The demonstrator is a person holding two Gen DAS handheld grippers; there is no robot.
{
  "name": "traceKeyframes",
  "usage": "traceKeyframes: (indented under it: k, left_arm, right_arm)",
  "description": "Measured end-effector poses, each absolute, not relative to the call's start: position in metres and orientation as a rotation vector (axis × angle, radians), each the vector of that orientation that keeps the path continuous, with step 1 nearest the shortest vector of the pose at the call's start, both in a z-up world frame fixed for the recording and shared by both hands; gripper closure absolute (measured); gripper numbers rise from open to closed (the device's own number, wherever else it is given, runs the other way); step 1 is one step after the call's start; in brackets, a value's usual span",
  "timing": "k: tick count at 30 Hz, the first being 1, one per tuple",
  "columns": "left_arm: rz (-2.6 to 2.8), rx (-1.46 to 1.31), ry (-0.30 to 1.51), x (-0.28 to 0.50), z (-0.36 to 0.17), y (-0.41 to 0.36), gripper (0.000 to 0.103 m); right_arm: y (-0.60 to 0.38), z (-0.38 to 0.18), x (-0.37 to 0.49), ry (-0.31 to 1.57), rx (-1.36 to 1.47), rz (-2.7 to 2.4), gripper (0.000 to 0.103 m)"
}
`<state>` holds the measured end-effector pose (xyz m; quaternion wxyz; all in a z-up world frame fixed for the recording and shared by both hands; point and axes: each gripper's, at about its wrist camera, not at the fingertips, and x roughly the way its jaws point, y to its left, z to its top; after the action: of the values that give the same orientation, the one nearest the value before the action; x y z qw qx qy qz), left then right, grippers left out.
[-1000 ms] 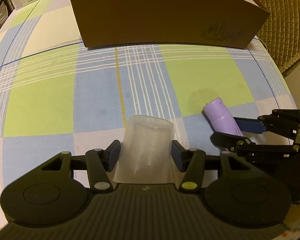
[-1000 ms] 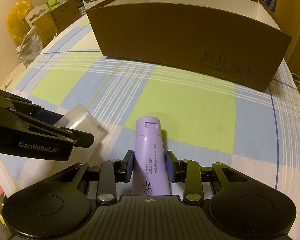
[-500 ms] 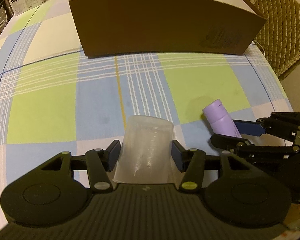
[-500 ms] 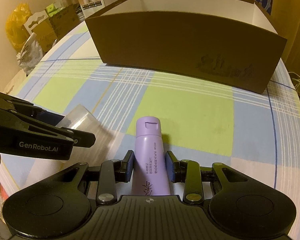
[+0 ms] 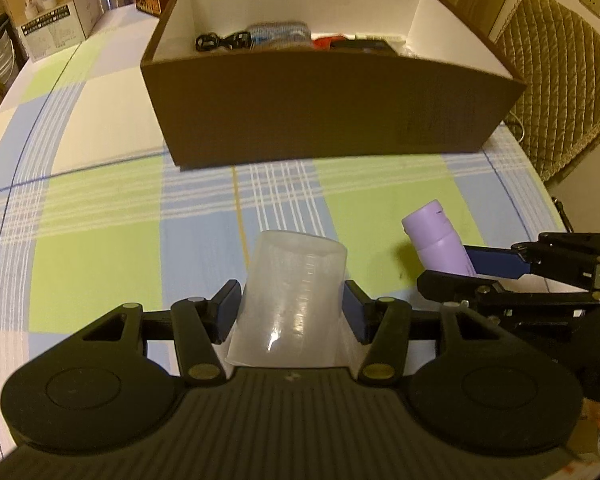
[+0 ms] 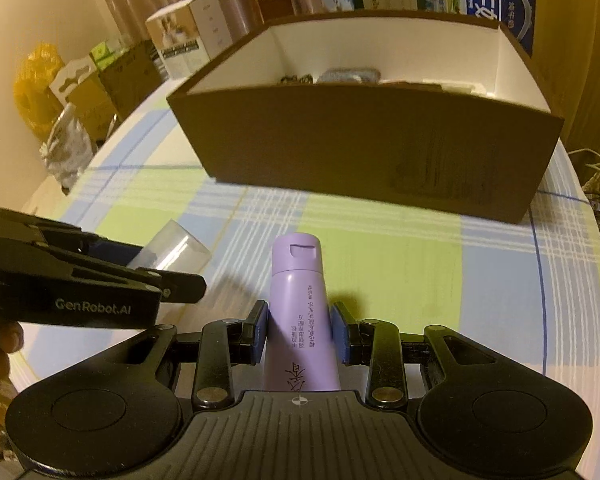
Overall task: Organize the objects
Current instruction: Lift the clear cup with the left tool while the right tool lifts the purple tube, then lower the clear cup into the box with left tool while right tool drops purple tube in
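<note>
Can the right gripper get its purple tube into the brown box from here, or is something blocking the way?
Probably yes. The right gripper is shut on the purple tube, and only bare checked tablecloth lies between it and the open-topped brown box. The left gripper, holding a clear cup, sits off to the side.

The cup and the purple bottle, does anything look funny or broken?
Nothing looks broken or spilled. The clear cup is gripped upside down in the left gripper, and the purple bottle is gripped in the right gripper, cap closed.
</note>
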<state>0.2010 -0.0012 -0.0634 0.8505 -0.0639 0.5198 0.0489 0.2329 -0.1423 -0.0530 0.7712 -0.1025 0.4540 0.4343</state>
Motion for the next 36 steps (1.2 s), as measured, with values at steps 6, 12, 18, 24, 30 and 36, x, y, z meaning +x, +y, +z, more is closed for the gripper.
traceKeyframes:
  k: [6, 12, 18, 24, 30, 36]
  left_arm:
    - [0.096, -0.124, 1.054, 0.218, -0.046, 0.001, 0.053]
    - [0.090, -0.112, 1.004, 0.240, -0.027, 0.007, 0.053]
    - [0.088, -0.092, 0.953, 0.264, -0.009, 0.013, 0.053]
    - [0.090, -0.078, 0.915, 0.287, 0.005, 0.022, 0.053]
    - [0.097, -0.077, 0.892, 0.311, 0.012, 0.033, 0.053]
    - [0.097, -0.078, 0.893, 0.337, 0.010, 0.043, 0.053]
  right_arm:
    - [-0.137, -0.033, 0.249, 0.966, -0.148, 0.953, 0.072]
    - [-0.126, -0.014, 0.266, 0.929, -0.102, 0.955, 0.072]
    - [-0.113, 0.004, 0.289, 0.895, -0.064, 0.957, 0.072]
    - [-0.100, 0.017, 0.312, 0.879, -0.027, 0.945, 0.072]
    - [-0.086, 0.030, 0.334, 0.855, 0.003, 0.933, 0.072]
    - [-0.069, 0.036, 0.359, 0.846, 0.023, 0.918, 0.072]
